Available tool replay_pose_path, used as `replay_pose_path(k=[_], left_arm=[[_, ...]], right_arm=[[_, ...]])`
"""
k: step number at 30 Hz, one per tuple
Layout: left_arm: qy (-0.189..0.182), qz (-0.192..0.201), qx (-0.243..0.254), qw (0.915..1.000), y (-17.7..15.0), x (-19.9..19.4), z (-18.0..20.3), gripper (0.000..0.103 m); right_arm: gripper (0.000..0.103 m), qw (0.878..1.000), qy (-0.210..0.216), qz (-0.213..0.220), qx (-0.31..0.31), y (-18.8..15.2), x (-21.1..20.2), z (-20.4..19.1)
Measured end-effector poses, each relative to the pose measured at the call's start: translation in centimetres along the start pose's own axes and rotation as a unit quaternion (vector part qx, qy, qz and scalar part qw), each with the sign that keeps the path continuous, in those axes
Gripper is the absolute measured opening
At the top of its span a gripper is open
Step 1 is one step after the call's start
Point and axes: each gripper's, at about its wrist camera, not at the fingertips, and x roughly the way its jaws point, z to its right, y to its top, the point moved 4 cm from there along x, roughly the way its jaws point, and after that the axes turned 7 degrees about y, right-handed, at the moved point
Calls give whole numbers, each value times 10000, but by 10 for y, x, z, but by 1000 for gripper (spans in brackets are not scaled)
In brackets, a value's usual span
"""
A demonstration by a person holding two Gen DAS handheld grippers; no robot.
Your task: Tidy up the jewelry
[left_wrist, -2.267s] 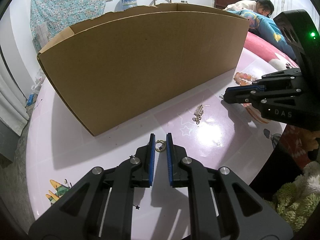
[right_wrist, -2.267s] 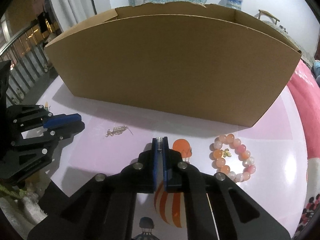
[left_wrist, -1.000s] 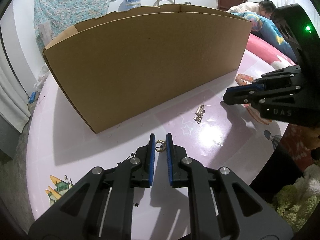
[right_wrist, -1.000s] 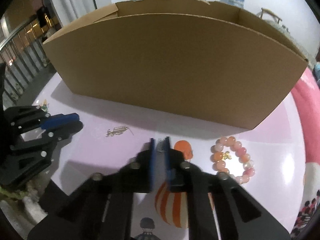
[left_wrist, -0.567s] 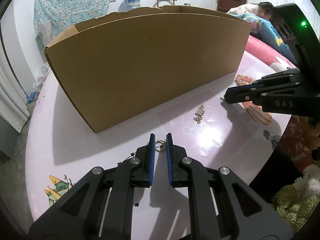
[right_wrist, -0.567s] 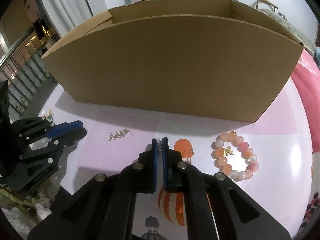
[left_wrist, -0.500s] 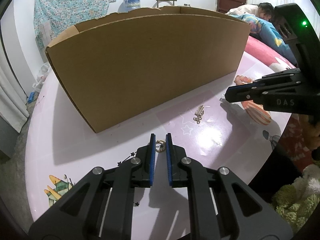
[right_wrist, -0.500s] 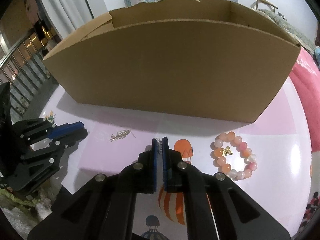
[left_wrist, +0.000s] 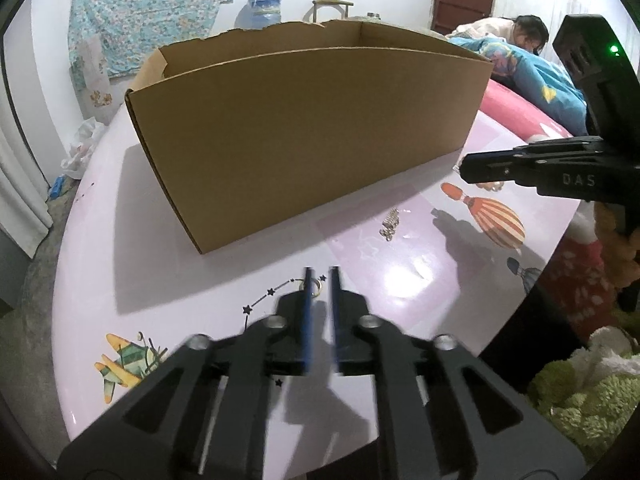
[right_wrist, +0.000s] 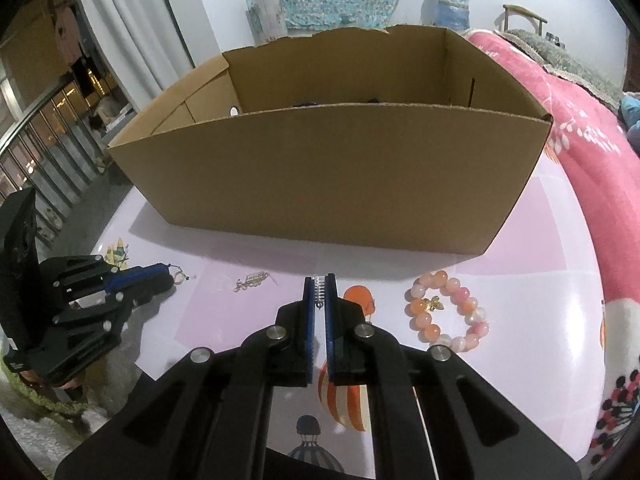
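Left tongs [left_wrist: 320,280] have just been opening, narrow now, the gold ring [left_wrist: 319,285] loose between them at twelve o'clock on the desk [left_wrist: 168,280]. Right tongs [right_wrist: 319,288] have risen, clamped on a small silver clasp [right_wrist: 319,291], likely bound for the cardboard box [right_wrist: 328,176].

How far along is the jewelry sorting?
Nothing identifiable shows in the cardboard box yet. The right gripper is shut on a small silver piece; the left gripper has just been opening its jaws around a gold ring. The bead bracelet and a gold chain charm lie on the table.
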Motion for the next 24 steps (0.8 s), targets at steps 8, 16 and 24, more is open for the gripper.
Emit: replay_pose_path(k=[8, 16, 24], left_arm=[[291, -112, 155, 9994, 0, 8, 4, 25], [286, -234, 178, 9992, 5, 18, 3, 17], [135, -399, 213, 9989, 9, 20, 0, 16]], right_arm=[[5, 9999, 132, -22, 37, -3, 6, -4], [5, 9997, 219, 0, 128, -4, 8, 1], [5, 9994, 282, 12, 194, -5, 9, 3]])
